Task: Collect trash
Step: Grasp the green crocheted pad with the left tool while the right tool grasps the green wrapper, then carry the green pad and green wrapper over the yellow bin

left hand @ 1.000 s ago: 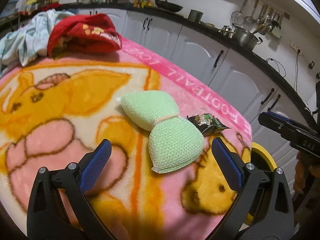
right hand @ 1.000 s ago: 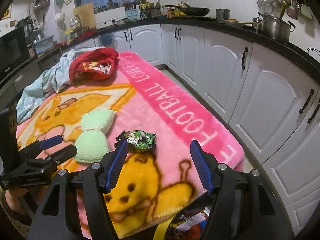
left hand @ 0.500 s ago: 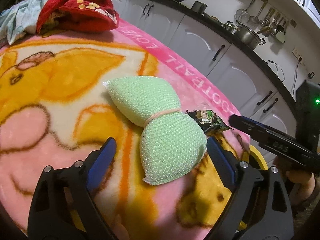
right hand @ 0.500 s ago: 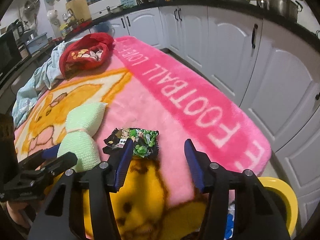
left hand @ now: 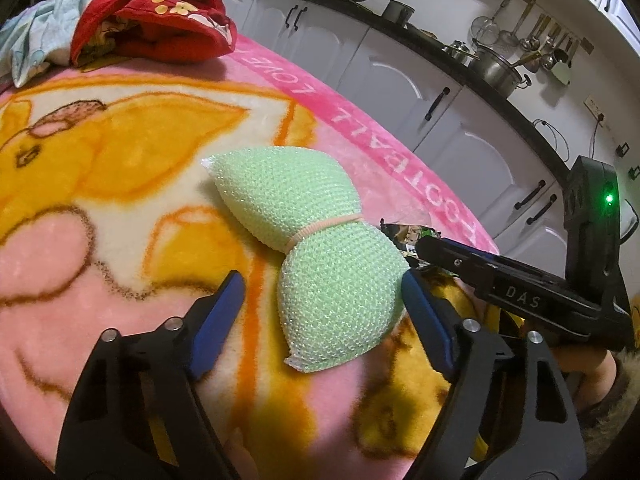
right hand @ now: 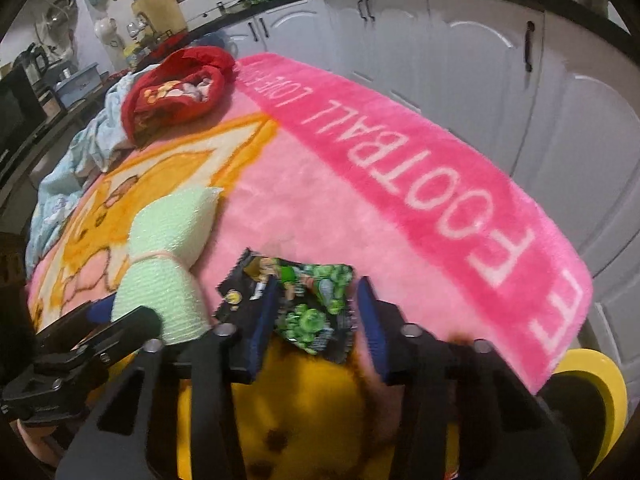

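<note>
A pink blanket [right hand: 320, 208] lettered "FOOTBALL LOVE" in white along its deep-pink border covers the tabletop, with a yellow cartoon bear printed across it. Near the blanket's near right corner lies a crumpled snack wrapper [right hand: 312, 304], dark with green cartoon figures and a small round yellow badge; its print is too small to read. The right tool [right hand: 320, 320], its jaws just closing, straddles the wrapper with blue pads on either side; the left pad overlaps the foil and the right pad stands at its edge, and a firm pinch cannot be confirmed. "DAS" is stamped in pale letters on that tool's black arm, seen from the left wrist view, where a green light glows on its housing. Just left of the wrapper rests a pale green mesh scrubber [left hand: 312, 256], cinched at the waist by a pink band like a bow. The left tool [left hand: 320, 312], jaws also narrowing, brackets the scrubber's near lobe, right pad touching it, left pad clear. A red garment [left hand: 152, 20] lies at the far end, a yellow bin [right hand: 592, 392] below the near right corner.
</note>
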The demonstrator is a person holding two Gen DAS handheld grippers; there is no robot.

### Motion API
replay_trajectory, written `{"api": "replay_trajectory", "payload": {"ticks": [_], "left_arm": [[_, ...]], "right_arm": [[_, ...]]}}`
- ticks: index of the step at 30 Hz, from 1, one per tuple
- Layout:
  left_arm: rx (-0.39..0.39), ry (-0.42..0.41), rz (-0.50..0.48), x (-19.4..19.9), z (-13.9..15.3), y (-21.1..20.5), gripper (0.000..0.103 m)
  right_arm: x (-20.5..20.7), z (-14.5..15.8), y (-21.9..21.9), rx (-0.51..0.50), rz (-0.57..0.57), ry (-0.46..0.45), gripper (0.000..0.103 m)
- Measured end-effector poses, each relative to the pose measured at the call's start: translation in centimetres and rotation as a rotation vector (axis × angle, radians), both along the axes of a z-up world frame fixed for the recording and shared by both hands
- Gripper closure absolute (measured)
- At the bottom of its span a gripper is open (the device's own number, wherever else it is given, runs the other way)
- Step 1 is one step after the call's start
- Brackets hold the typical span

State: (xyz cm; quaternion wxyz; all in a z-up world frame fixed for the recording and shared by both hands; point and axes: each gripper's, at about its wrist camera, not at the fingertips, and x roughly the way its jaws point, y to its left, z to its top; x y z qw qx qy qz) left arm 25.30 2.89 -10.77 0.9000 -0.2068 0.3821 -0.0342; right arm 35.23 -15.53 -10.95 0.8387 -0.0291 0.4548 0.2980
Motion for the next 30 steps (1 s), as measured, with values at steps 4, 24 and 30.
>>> {"api": "replay_trajectory", "payload": {"ticks": [4,24,30], "left_arm": [[-0.004,-0.005,-0.039,0.0,-0.1,-0.6,0.053],[0.061,-0.060,-0.065,-2.3,1.5,-1.9,0.067],[0.074,-0.098,-0.074,-3.5,2.8,-3.0,0.067]], "right_arm": [[-0.6,0.1,0.0,-0.014,0.008,-0.021,0.080],[-4.5,2.2,-3.0,-0.012,-0.003,-0.124,0.097],[-5.9,3.8,-4.8,0.003,-0.010,-0.158,0.097]]}}
